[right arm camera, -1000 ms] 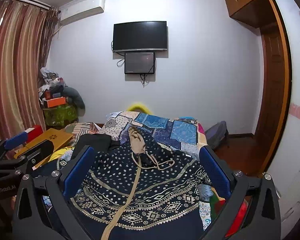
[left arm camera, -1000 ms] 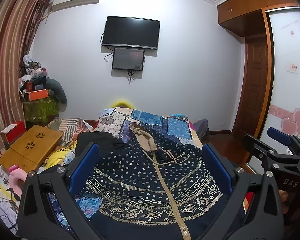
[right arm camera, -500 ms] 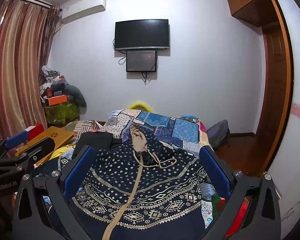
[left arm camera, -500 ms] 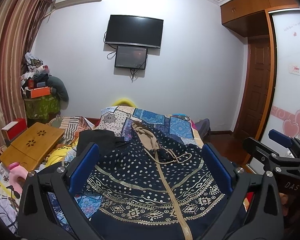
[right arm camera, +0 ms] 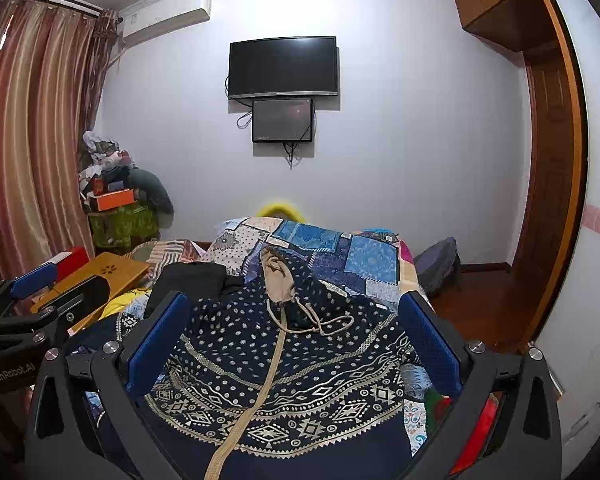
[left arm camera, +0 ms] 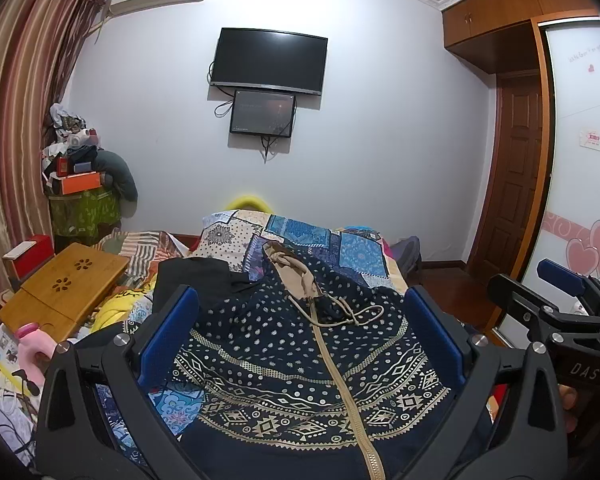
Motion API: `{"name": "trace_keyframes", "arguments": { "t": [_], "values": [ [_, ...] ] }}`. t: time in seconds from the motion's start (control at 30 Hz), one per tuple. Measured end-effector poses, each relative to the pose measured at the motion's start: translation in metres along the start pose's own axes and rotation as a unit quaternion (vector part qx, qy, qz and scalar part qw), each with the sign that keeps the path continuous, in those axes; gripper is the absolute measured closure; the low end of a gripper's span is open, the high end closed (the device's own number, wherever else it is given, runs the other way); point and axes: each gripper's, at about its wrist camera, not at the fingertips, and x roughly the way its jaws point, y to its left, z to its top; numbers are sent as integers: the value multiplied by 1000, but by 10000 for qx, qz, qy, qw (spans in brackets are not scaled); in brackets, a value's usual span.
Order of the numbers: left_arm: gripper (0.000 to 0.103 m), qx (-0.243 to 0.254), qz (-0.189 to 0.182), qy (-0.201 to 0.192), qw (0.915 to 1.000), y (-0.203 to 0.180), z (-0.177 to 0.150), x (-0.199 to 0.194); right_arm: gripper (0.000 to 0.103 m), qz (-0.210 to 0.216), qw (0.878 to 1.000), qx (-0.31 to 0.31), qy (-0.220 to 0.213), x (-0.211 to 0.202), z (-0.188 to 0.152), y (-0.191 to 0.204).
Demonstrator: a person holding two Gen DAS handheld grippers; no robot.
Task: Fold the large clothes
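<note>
A large navy hooded jacket [left arm camera: 284, 364] with gold dots, patterned bands and a tan zip lies spread front-up on the bed, its tan-lined hood [left arm camera: 288, 268] at the far end. It also shows in the right wrist view [right arm camera: 296, 372]. My left gripper [left arm camera: 300, 336] is open and empty, held above the jacket's chest. My right gripper [right arm camera: 292, 336] is open and empty above the same area. Each gripper shows at the edge of the other's view: the right gripper [left arm camera: 560, 300] and the left gripper [right arm camera: 32, 292].
A patchwork quilt [left arm camera: 332, 240] covers the bed. A black garment [left arm camera: 192, 276] lies left of the jacket. A wooden lap table [left arm camera: 64, 292] and clutter stand at the left. A TV [left arm camera: 268, 60] hangs on the far wall; a wardrobe [left arm camera: 580, 160] and door stand right.
Both grippers have risen or tilted slightly, so the room sits a little lower in view. The jacket has not moved and both grippers stay open.
</note>
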Motion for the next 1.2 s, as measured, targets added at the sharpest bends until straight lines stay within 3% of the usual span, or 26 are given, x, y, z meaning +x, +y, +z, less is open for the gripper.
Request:
{"name": "trace_keyframes", "arguments": {
  "t": [0.9,1.2],
  "values": [
    [0,-56,20,83,9999,5,-1,6,0,27,9999,37,115,7,-1,0],
    [0,-131,305,167,9993,21,0,23,0,41,9995,58,313,26,-4,-1]
  ]
}}
